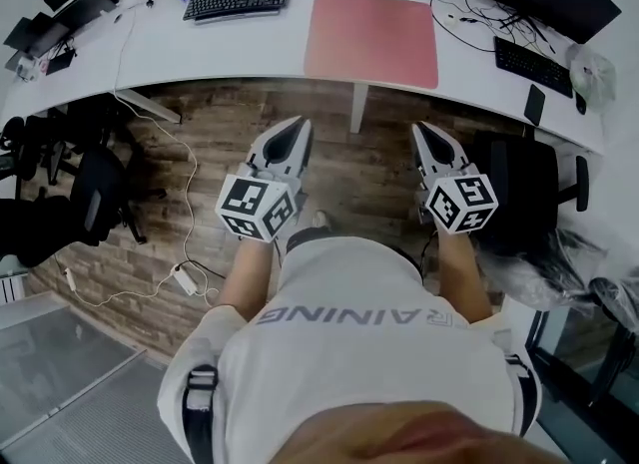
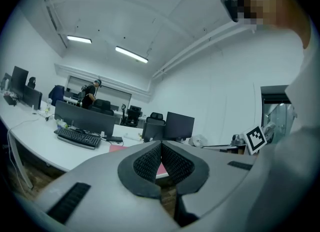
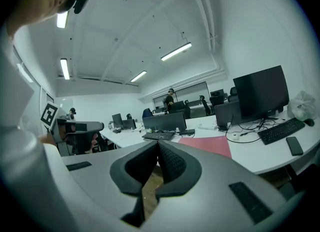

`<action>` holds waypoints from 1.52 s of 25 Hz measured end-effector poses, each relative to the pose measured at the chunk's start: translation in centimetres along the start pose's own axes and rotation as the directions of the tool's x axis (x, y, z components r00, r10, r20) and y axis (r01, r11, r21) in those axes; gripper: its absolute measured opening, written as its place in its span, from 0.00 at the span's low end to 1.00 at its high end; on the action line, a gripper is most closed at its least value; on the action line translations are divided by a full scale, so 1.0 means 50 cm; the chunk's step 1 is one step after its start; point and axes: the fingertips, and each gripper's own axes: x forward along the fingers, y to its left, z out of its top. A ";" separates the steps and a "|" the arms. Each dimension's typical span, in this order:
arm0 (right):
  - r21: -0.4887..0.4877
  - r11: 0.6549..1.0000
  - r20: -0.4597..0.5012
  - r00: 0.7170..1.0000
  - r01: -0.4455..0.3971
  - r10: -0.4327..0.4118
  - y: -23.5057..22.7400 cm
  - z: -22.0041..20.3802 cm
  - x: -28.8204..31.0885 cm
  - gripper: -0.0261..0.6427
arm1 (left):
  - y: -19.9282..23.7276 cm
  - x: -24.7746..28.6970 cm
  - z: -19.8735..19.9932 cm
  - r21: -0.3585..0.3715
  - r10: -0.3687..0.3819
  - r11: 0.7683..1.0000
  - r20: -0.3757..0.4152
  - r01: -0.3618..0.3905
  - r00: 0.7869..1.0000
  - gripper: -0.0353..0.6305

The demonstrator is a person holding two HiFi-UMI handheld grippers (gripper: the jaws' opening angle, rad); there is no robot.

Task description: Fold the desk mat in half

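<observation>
1. The pink desk mat [image 1: 371,38] lies flat and unfolded on the white surface [image 1: 200,48], just right of a black keyboard [image 1: 238,0].
2. Left hand-held gripper [image 1: 298,129] hangs over the wooden floor [image 1: 215,138], well short of the mat. Its jaws are pressed together, with nothing in them.
3. Right hand-held gripper [image 1: 420,131] is the same deal: jaws together, empty, and apart from the mat.
4. Both point toward the surface, so the mat sits ahead and roughly between them.

head view looks steeply down, gripper views forward (all share the desk mat [image 1: 371,38]).
</observation>
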 end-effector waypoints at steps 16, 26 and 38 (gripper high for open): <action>-0.020 0.999 -0.041 0.998 0.047 -0.048 0.013 0.012 0.219 0.07 | 0.214 0.080 0.016 -0.025 -0.039 0.999 -0.022 0.039 0.999 0.09; 0.020 0.999 -0.031 0.999 0.025 -0.025 -0.182 0.051 0.270 0.07 | 0.183 0.256 0.030 -0.007 0.010 1.000 -0.037 -0.010 0.999 0.09; -0.013 0.991 -0.031 0.991 -0.130 0.130 -0.409 0.144 0.350 0.08 | 0.134 0.458 0.073 -0.007 0.178 0.984 -0.006 -0.178 0.984 0.09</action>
